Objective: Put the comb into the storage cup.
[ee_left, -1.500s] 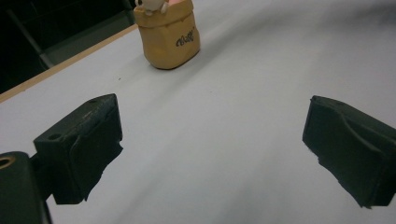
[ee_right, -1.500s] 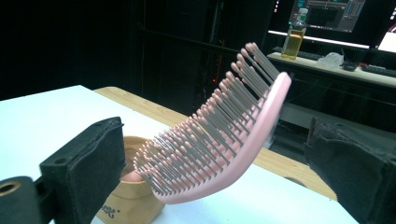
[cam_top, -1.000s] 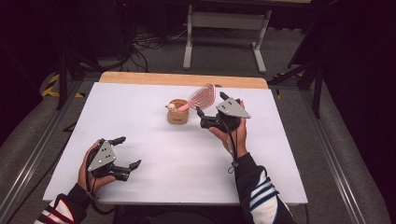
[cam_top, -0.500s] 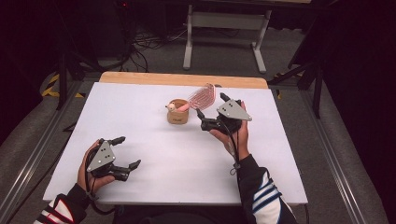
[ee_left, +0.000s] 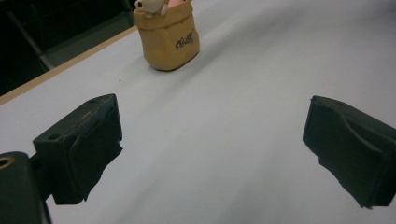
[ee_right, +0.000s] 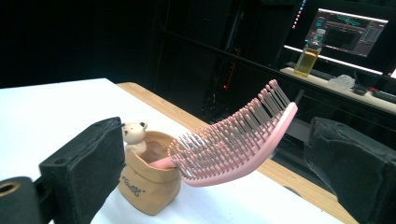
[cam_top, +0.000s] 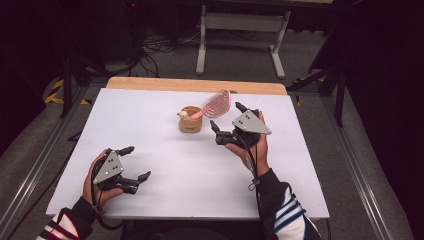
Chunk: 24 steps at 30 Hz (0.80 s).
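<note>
A tan sack-shaped holder point(cam_top: 190, 121) point(ee_left: 169, 39) point(ee_right: 148, 184) with a small bear figure point(ee_right: 133, 134) on its rim stands mid-table. A pink hairbrush point(cam_top: 215, 103) point(ee_right: 233, 140) leans out of it, handle inside, bristled head up to the right. My right gripper point(cam_top: 227, 120) point(ee_right: 219, 168) is open just right of the holder, its jaws on either side of the brush head without touching it. My left gripper point(cam_top: 134, 162) point(ee_left: 210, 154) rests open near the table's front left, with nothing between its jaws.
The white table point(cam_top: 150, 150) has a wooden strip point(cam_top: 195, 85) along its far edge. Beyond it stand a grey frame point(cam_top: 240, 30) and floor cables. A shelf with a bottle point(ee_right: 308, 58) and a monitor point(ee_right: 352, 30) shows far behind the brush.
My right gripper has edged slightly toward the front of the table, staying open beside the brush. The left gripper has not moved.
</note>
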{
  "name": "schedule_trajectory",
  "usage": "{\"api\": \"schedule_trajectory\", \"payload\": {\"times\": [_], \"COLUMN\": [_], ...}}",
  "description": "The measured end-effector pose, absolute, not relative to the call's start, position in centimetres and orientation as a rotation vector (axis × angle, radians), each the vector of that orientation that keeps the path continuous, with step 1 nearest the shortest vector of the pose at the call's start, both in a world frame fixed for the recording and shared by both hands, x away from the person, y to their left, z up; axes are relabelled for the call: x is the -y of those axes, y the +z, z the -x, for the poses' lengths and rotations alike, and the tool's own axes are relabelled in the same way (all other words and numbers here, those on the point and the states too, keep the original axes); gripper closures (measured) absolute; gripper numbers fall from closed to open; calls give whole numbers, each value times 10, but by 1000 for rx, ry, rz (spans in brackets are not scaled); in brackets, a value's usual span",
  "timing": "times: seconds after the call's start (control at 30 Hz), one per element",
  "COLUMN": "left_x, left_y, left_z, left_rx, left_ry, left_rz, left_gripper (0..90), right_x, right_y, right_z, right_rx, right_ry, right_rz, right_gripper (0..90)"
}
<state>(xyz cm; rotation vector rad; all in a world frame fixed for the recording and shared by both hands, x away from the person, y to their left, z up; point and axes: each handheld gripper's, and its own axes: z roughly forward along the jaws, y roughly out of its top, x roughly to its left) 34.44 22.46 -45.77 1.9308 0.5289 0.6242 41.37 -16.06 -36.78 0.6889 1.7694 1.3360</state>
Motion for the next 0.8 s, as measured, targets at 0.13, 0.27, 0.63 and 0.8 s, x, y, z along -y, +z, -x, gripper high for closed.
{"api": "schedule_trajectory", "payload": {"times": [0.13, 0.27, 0.63, 0.8], "left_x": [-224, -224, -224, -224], "left_y": [-457, -458, -458, -458], "left_z": [-344, -344, -344, -344], "left_rx": [-525, -528, -524, -524], "left_ry": [622, 621, 622, 622], "left_rz": [-1928, -1932, -1936, -1935], "left_gripper": [58, 58, 58, 58], "right_x": [162, 162, 164, 165], "right_y": [-366, -366, -364, -365], "right_z": [-409, -405, -393, -388], "right_rx": [-1763, -1776, -1794, -1799], "right_ry": [1353, 1349, 1350, 1346], "right_rz": [-677, -658, -620, -606], "right_gripper": [58, 58, 59, 60]}}
